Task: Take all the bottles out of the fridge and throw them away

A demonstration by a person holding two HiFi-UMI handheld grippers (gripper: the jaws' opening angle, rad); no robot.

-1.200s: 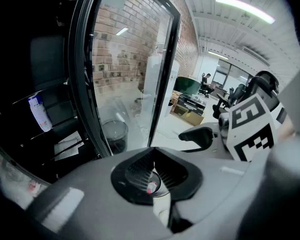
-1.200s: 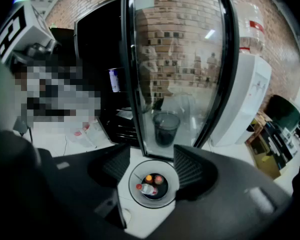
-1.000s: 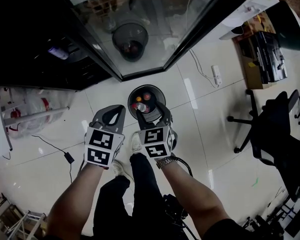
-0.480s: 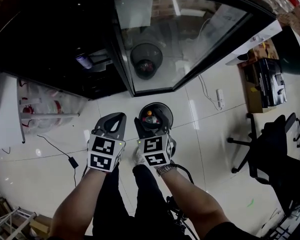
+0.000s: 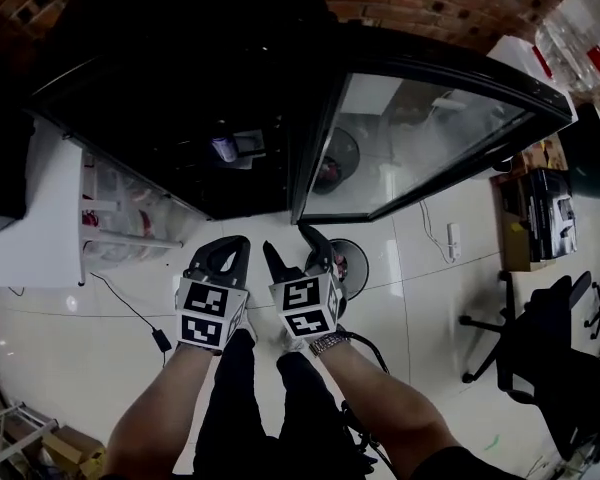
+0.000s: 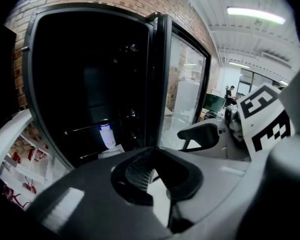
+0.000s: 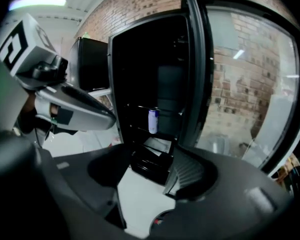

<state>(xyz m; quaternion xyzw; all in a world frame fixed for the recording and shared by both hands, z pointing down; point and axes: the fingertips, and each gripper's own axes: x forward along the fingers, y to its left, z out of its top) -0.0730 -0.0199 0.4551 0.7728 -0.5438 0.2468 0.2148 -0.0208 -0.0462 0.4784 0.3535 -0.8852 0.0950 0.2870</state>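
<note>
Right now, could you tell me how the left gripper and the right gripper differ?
The left gripper has its jaws together, tips touching, while the right gripper has its jaws apart. In the head view the right gripper overlaps the round bin, while the left gripper is over bare floor. Both are empty and point toward the open fridge, where one bottle stands on a shelf.

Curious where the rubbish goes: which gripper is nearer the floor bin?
Right. The right gripper hangs over the bin's left edge; the left gripper sits farther left, clear of it.
</note>
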